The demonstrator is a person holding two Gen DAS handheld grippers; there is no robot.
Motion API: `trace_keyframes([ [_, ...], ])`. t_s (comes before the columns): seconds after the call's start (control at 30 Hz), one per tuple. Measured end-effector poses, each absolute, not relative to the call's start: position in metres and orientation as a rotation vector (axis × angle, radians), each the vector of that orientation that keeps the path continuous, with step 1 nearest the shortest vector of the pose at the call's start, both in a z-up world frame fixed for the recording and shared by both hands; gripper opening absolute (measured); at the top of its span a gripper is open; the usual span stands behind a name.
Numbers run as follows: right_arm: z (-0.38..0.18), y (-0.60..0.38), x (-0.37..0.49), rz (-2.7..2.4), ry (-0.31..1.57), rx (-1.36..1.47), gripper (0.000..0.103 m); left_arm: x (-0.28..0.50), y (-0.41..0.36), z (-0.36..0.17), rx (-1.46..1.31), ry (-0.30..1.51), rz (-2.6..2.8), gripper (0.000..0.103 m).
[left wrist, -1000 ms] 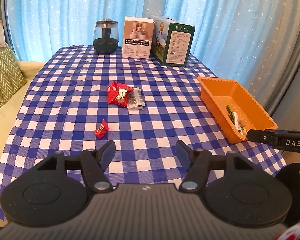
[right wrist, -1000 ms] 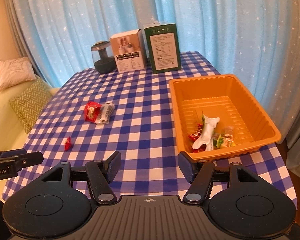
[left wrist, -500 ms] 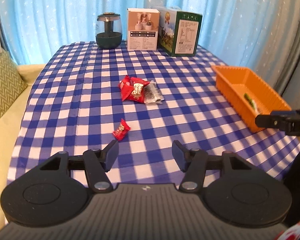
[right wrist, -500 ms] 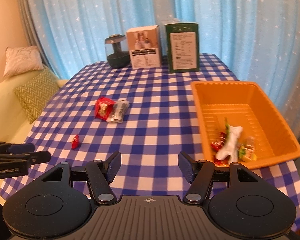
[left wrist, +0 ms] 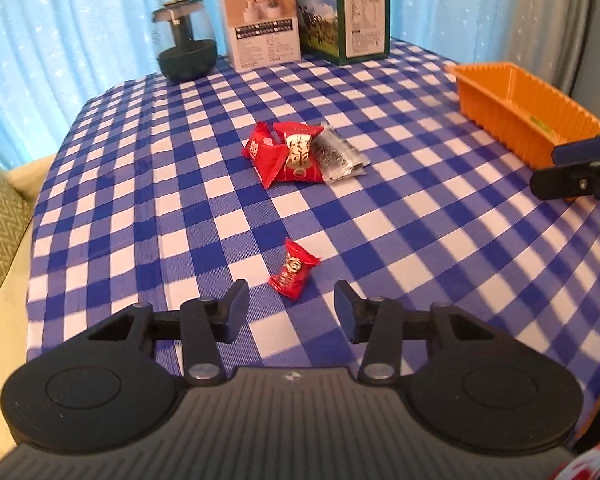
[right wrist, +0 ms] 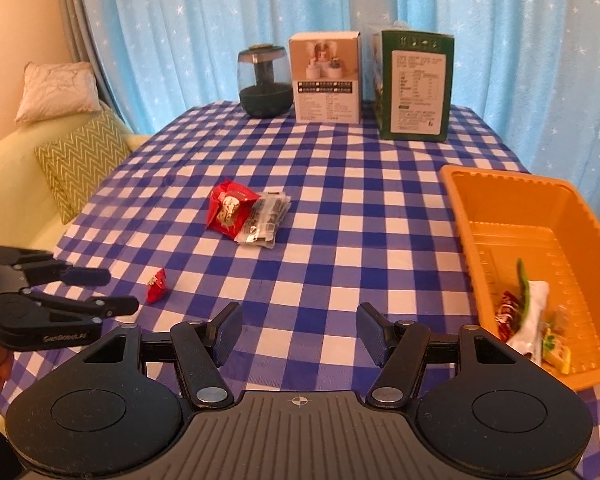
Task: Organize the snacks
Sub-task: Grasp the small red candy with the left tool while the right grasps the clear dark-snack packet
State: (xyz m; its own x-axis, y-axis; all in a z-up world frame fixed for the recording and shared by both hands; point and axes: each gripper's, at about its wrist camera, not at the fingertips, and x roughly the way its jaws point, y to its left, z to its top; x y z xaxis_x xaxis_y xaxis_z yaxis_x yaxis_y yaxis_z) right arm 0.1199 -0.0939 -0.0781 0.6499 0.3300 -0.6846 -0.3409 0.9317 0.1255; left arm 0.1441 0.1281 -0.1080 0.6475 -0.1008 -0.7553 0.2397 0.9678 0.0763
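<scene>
Jaws of the left gripper (left wrist: 288, 312) have just been closing, empty, part open; the small red candy (left wrist: 294, 269) lies just ahead between their tips, long axis slanting toward the bench's far right. Right gripper (right wrist: 299, 330) hangs half open, empty, farther off.

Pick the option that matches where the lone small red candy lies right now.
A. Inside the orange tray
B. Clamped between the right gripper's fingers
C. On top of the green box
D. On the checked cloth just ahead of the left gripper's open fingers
D: the small red candy lies on the checked cloth just beyond the left gripper, whose jaws have been closing but do not touch it.
</scene>
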Motion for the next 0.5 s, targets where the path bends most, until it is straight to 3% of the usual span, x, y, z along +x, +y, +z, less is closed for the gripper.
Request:
trace_keyframes([
  [0.3, -0.1, -0.083, 0.147, 0.36, 0.811, -0.049, 0.063, 0.174, 0.136, -0.13, 0.169, 0.853, -0.267, 0.033],
  [0.37, -0.103, -0.08, 0.152, 0.36, 0.815, -0.052, 0.063, 0.177, 0.135, -0.134, 0.171, 0.861, -0.273, 0.023],
  [0.5, -0.108, -0.074, 0.16, 0.364, 0.816, -0.054, 0.063, 0.179, 0.133, -0.138, 0.156, 0.877, -0.272, 0.017],
])
